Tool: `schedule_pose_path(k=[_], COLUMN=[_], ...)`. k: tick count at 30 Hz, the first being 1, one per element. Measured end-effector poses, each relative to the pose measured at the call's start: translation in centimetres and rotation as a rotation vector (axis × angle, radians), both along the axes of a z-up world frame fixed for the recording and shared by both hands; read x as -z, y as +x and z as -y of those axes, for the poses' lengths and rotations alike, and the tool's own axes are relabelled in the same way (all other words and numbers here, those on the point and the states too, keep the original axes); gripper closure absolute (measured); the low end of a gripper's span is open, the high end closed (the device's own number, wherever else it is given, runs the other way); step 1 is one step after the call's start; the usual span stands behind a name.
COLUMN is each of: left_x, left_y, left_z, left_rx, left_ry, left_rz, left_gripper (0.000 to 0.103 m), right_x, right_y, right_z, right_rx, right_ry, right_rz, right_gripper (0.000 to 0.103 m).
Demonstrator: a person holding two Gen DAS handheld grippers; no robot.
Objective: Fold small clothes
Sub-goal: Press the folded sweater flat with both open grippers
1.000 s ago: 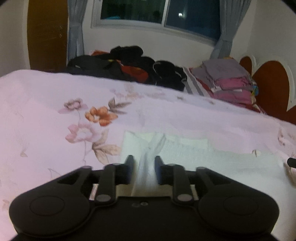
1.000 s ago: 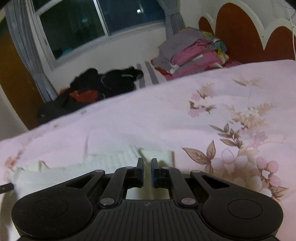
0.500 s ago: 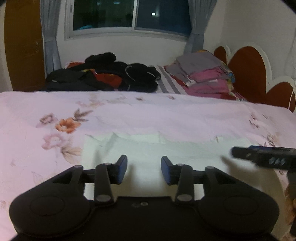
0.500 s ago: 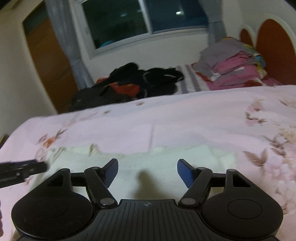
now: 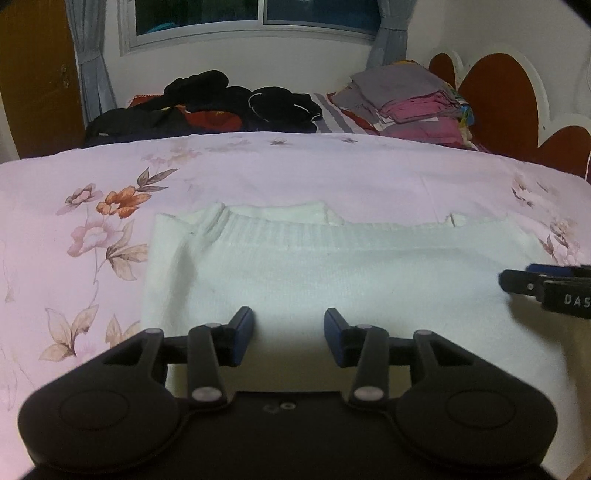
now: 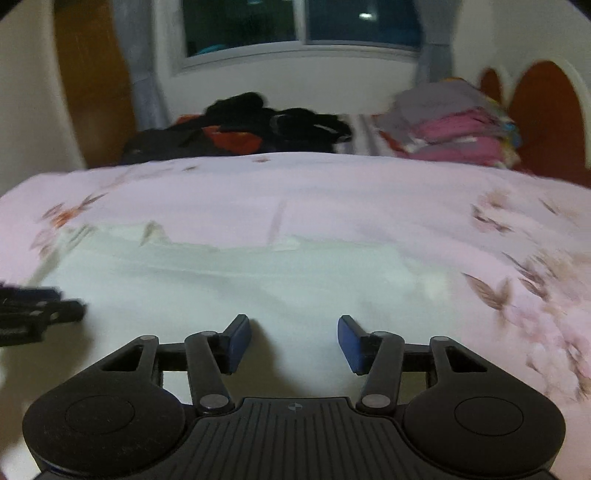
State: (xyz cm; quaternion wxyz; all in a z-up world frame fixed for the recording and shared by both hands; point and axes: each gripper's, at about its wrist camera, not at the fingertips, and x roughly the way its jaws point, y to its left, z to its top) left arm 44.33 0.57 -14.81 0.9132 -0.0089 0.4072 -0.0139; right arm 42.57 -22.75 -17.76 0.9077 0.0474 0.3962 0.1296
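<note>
A white knit garment (image 5: pixel 332 266) lies flat on the pink floral bedspread (image 5: pixel 295 166), folded over with its ribbed edge toward the far side. My left gripper (image 5: pixel 289 336) is open and empty over the garment's near left part. My right gripper (image 6: pixel 294 341) is open and empty over its near right part; the garment (image 6: pixel 258 280) looks blurred there. The right gripper's tip shows at the right edge of the left wrist view (image 5: pixel 546 288). The left gripper's tip shows at the left edge of the right wrist view (image 6: pixel 33 314).
A heap of dark clothes (image 5: pixel 221 107) lies at the far side of the bed. A stack of folded grey and pink clothes (image 5: pixel 413 99) stands at the far right by the red headboard (image 5: pixel 509 99). A window (image 5: pixel 255 14) is behind.
Both grippers let go of the garment, opened and drew back over it. The garment now lies flat, folded over on the bedspread.
</note>
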Motion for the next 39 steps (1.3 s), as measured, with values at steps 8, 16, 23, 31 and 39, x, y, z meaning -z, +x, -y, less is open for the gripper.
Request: schedule_pose_path(k=[8,16,23,31,39], left_x=[-1.3,-0.2,-0.7,-0.4,-0.3], left_y=[-3.1,-5.5,-6.6,-8.5,-9.7], left_z=[-0.2,0.3,-0.4,-1.3,-1.8], left_rx=[0.010,0.032,0.007,0.000,0.014], left_ry=[-0.030,-0.011,-0.023,0.005,0.018], left_rz=[-0.001,-0.027,-0.053,-0.073,-0.090], left_gripper=[0.059,0.056,0.055,0.055,0.051], right_x=[-1.5,-0.7,-0.8,-0.9,0.2], right_y=[-2.7,-6.7,-7.7,-10.1,-11.6], right_z=[0.0,-3.8,-1.6,-0.3,-1.2], right_rx=[-0.043,-0.168,-0.081,-0.056,-0.054], right_ry=[0.025,-0.070,-0.059,-0.053,-0.100], right_rz=[0.043,0.040,0.049,0.024,-0.028], right_gripper=[0.051,0.051,0.051,0.051,0.047])
